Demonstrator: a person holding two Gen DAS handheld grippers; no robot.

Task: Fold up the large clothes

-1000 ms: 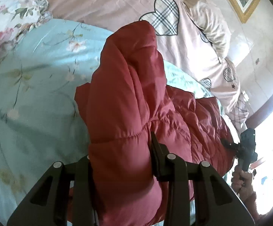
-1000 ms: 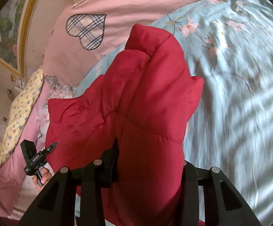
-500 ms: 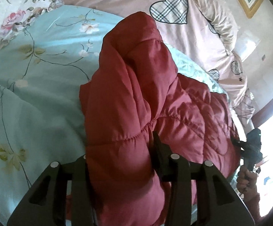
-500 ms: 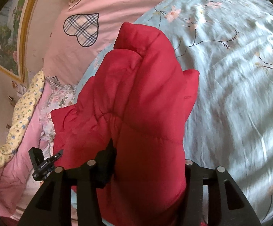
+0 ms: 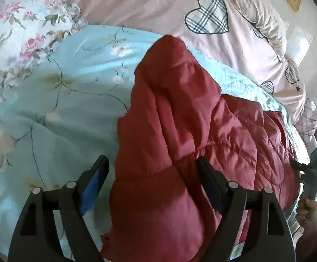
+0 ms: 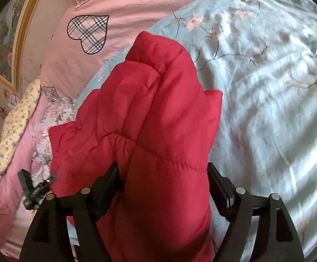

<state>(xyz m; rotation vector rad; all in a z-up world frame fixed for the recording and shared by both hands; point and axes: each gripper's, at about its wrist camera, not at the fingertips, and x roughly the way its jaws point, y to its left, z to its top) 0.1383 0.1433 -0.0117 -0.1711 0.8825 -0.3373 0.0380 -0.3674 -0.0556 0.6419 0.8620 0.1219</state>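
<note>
A red padded jacket (image 5: 180,142) lies bunched on the light blue floral bedspread (image 5: 49,131). One thick fold of it rises between the fingers of my left gripper (image 5: 151,166), whose jaws are opening. The blue-padded left finger (image 5: 92,183) stands clear of the cloth. In the right wrist view another fold of the jacket (image 6: 158,109) fills the gap of my right gripper (image 6: 162,170). Its jaws are opening too and the pads no longer squeeze the fold. Each view catches the other gripper at the jacket's far side: the right gripper (image 5: 313,168) and the left gripper (image 6: 36,187).
A pink duvet with plaid hearts (image 5: 158,6) lies behind the jacket, also seen as the duvet (image 6: 119,4). A floral pillow (image 5: 16,32) sits at the far left. A framed picture (image 6: 3,43) hangs on the wall. A hand (image 5: 307,209) holds the right gripper.
Both grippers have opened from a tight pinch on the jacket's folds. The folds now sit loose and puffed between the fingers. The left view has tilted a little.
</note>
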